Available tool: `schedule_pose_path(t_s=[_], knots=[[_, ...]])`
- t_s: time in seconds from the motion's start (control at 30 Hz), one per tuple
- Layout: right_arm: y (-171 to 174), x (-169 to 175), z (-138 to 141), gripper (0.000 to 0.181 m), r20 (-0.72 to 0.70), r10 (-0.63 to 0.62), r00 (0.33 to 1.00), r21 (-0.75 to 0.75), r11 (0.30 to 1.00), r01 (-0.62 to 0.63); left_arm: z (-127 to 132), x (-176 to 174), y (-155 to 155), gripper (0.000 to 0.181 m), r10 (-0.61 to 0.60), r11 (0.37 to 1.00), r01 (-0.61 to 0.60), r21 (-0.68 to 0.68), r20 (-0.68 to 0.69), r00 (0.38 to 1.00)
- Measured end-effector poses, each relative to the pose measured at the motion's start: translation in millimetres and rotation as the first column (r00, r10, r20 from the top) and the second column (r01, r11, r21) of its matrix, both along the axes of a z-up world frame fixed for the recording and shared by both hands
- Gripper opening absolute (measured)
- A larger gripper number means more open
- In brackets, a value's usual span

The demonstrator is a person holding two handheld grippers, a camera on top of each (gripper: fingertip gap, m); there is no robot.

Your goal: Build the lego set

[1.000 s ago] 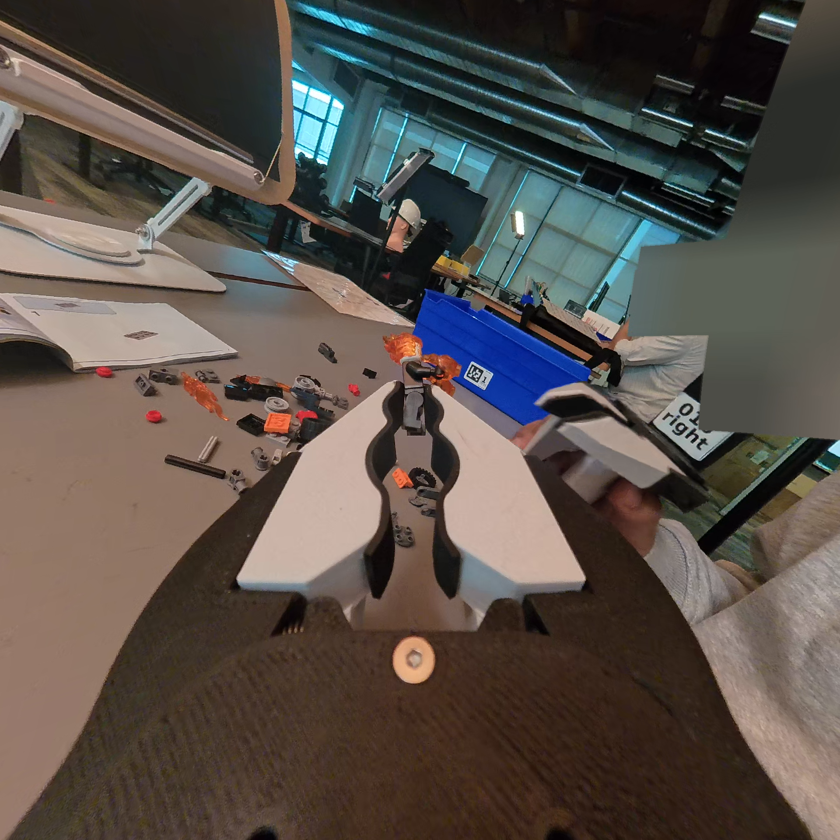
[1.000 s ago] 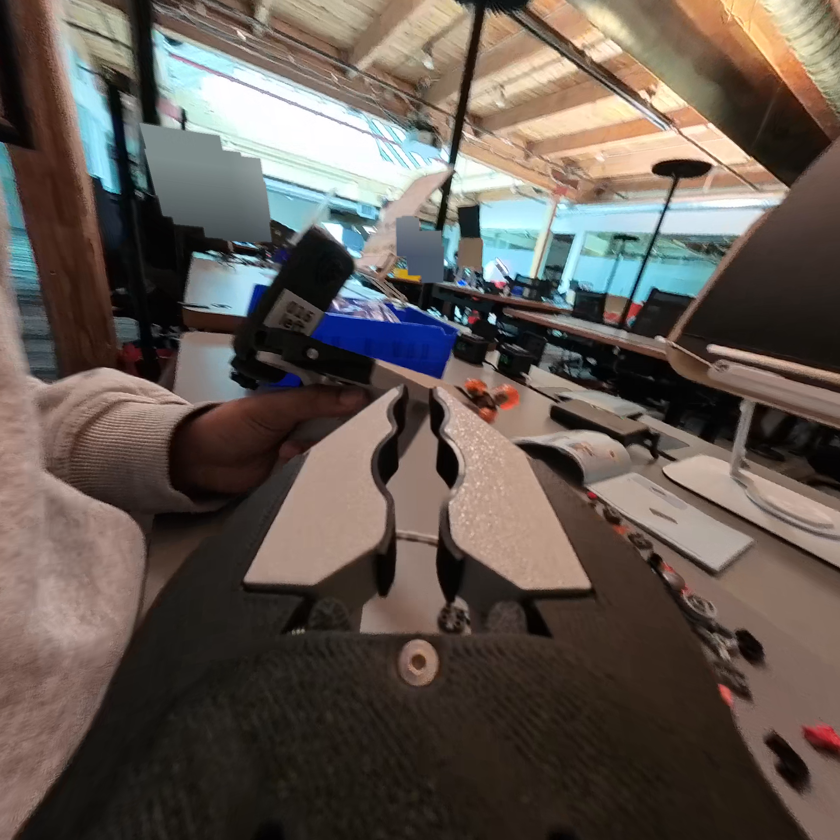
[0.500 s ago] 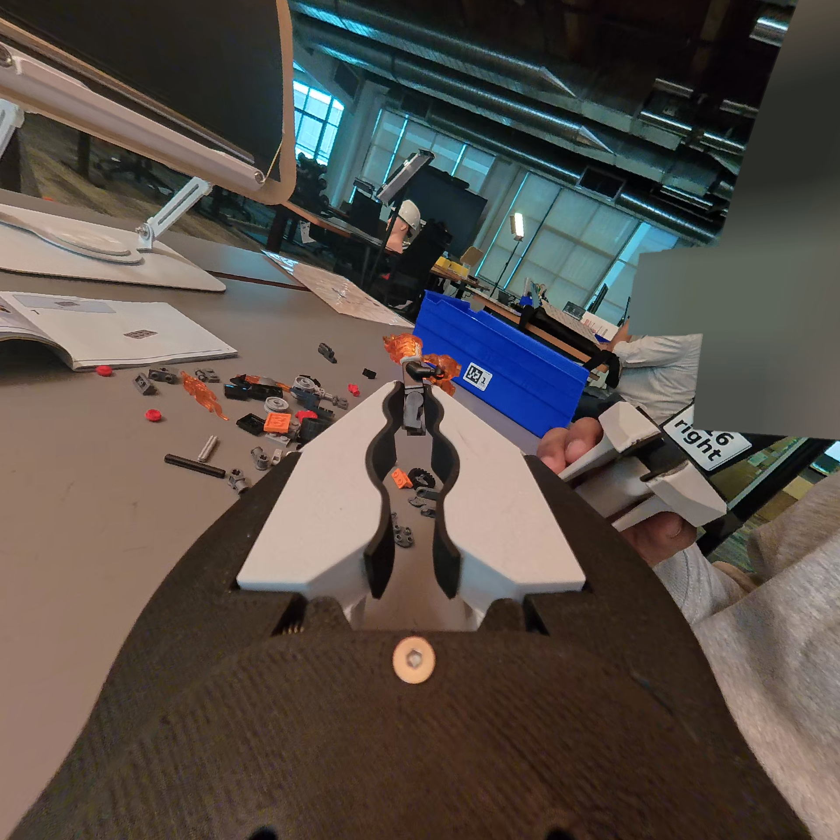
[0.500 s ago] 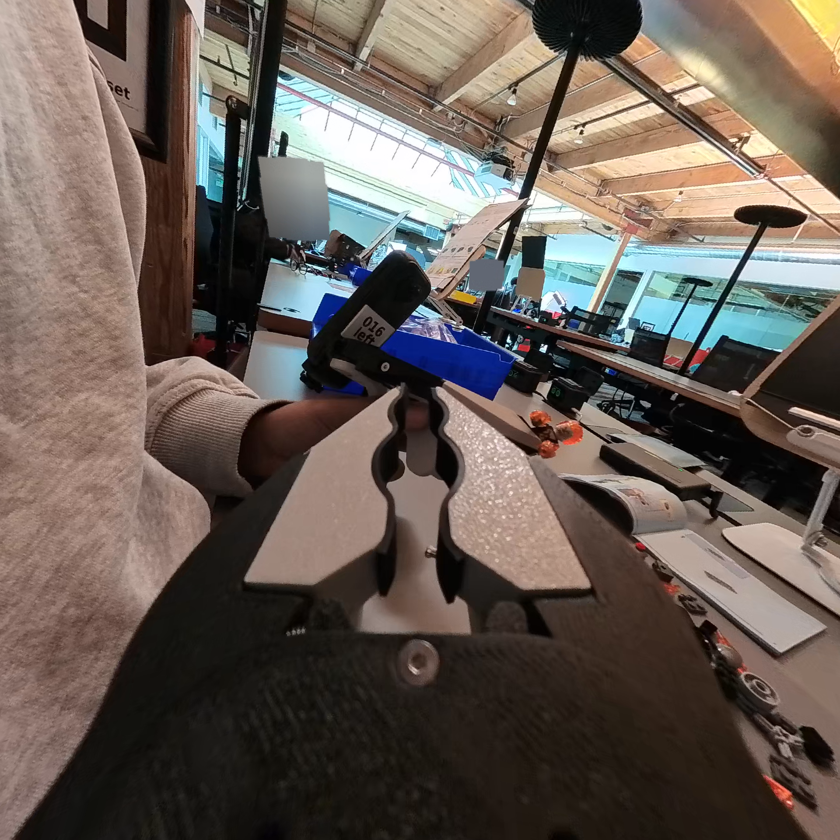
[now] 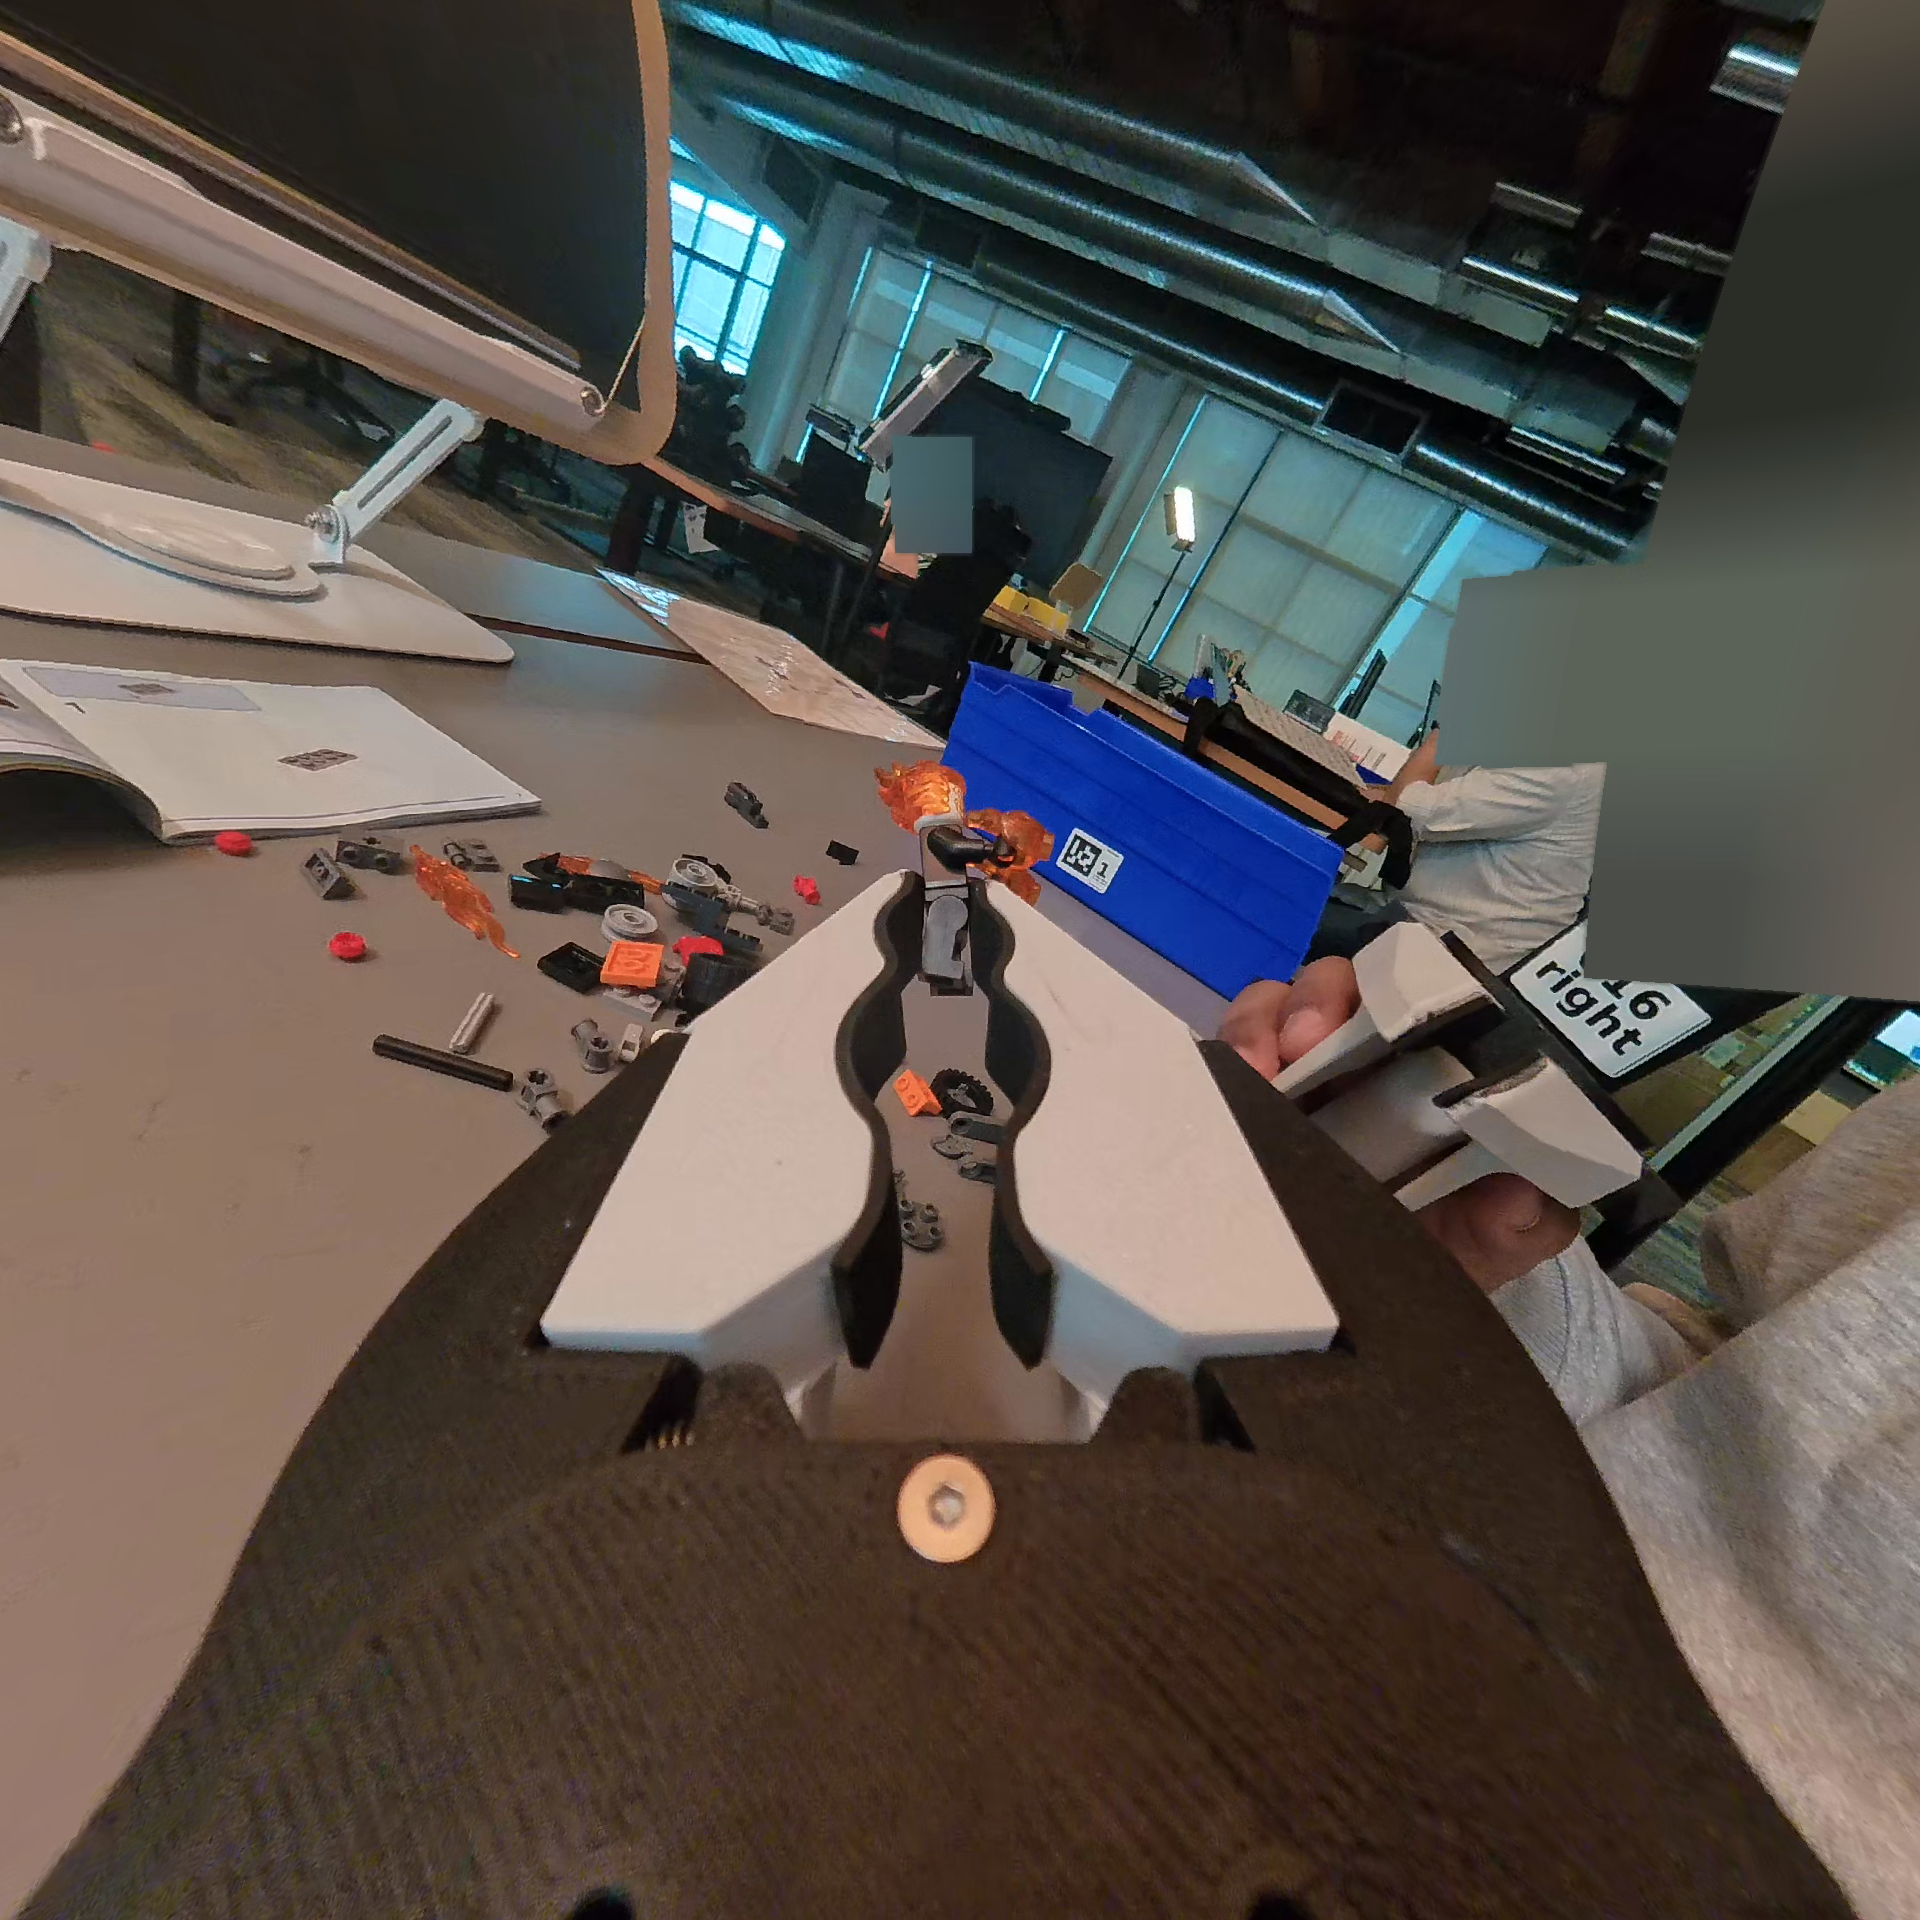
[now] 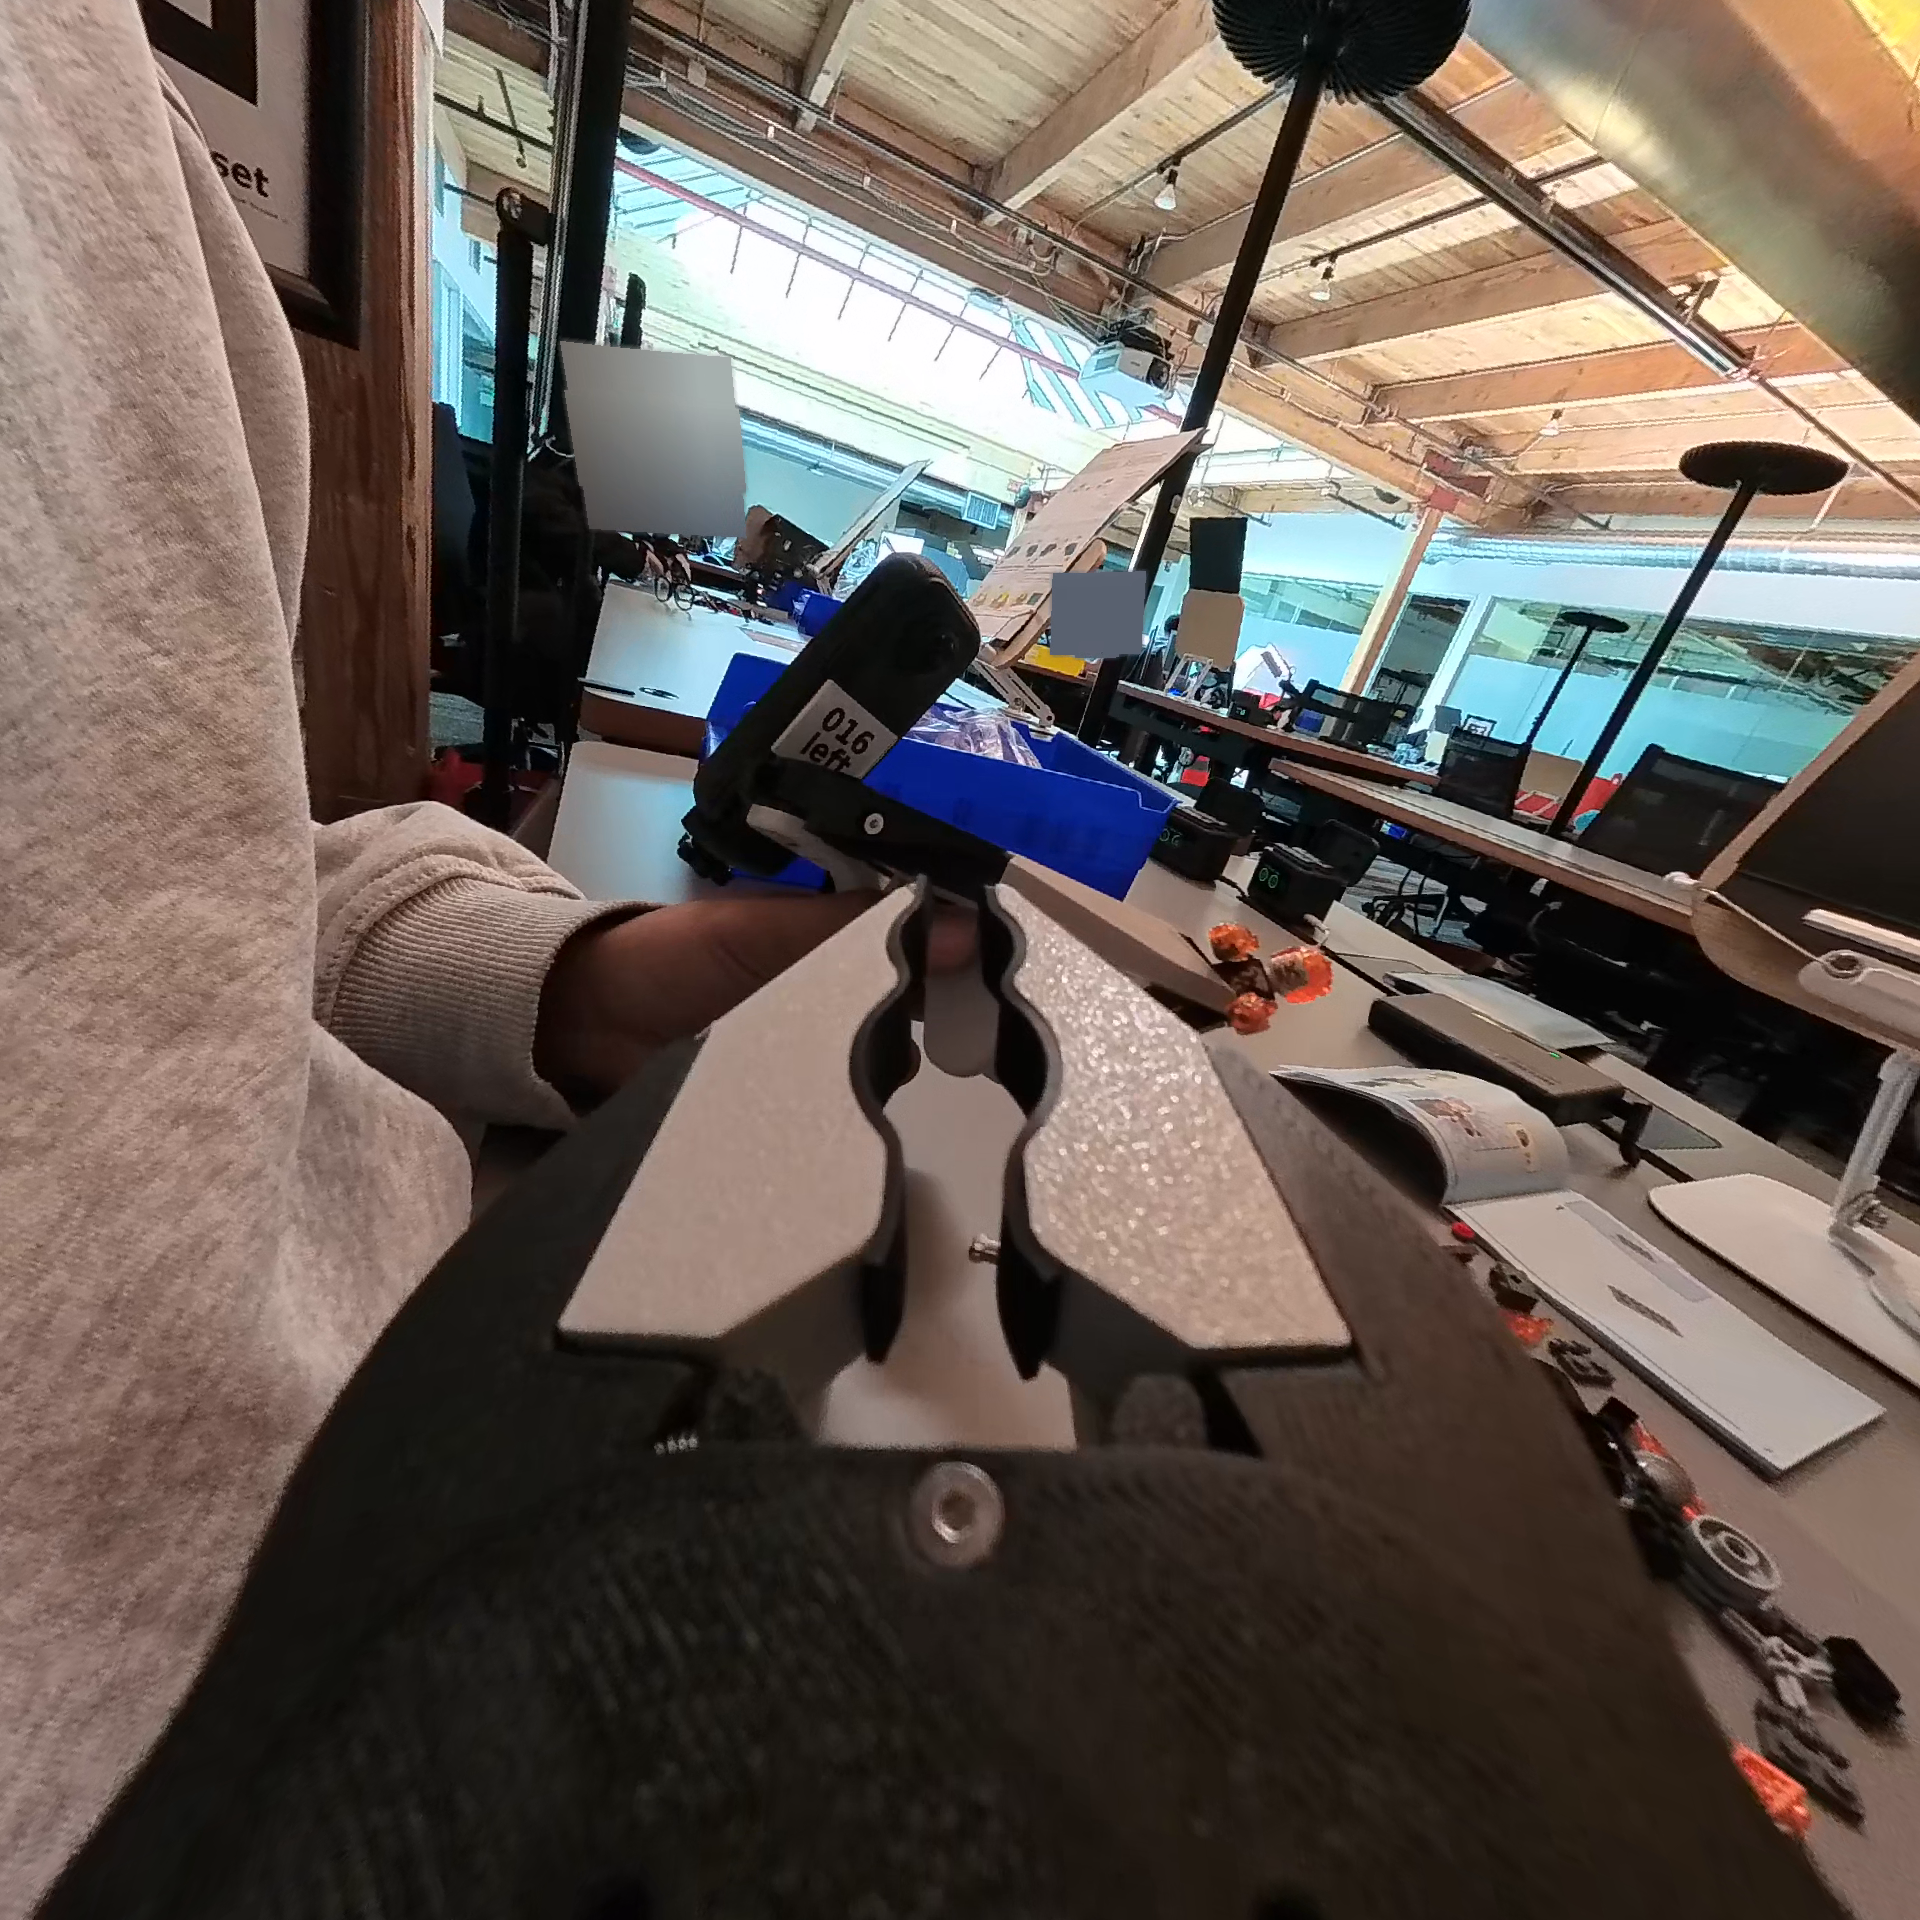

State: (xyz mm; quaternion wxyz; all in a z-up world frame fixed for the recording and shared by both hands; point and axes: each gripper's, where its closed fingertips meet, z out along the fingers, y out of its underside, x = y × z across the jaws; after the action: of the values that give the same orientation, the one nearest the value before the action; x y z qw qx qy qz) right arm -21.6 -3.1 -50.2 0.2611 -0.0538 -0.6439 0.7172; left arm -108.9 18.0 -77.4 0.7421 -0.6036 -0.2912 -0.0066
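The left gripper is clamped on a small lego figure with orange flame pieces, pinched at the very tips and held up above the grey table. The right gripper sits off to its right, its fingertips nearly closed with nothing of the set between them (the left hand shows just past its tips). Loose lego parts in black, grey, orange and red are scattered on the table just beyond the left gripper. An open instruction booklet lies farther left, and a blue bin stands behind the figure.
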Motion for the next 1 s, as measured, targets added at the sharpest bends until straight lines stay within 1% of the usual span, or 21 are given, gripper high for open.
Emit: schedule_pose_path(t_s=[0.33, 0.5, 1.0], knots=[[0.0, -1.2, -1.6, 0.008, 0.005, -0.010, 1.000, 0.008, 1.000, 0.010, 1.6, -0.5, -1.5, 0.006, 0.006, 1.000, -0.006, 0.007, -0.003, 1.000], [-0.2, -1.2, -2.3, 0.008, 0.008, -0.011, 1.000, 0.011, 1.000, 0.011, 9.0, -3.0, -8.8, 0.006, 0.048, 0.998, -0.046, 0.039, -0.032, 0.998], [-0.1, -1.5, -5.3, 0.009, 0.015, -0.011, 1.000, 0.018, 1.000, 0.011, 6.6, -3.5, -7.9, 0.006, 0.039, 0.999, -0.038, 0.039, -0.013, 0.999]])
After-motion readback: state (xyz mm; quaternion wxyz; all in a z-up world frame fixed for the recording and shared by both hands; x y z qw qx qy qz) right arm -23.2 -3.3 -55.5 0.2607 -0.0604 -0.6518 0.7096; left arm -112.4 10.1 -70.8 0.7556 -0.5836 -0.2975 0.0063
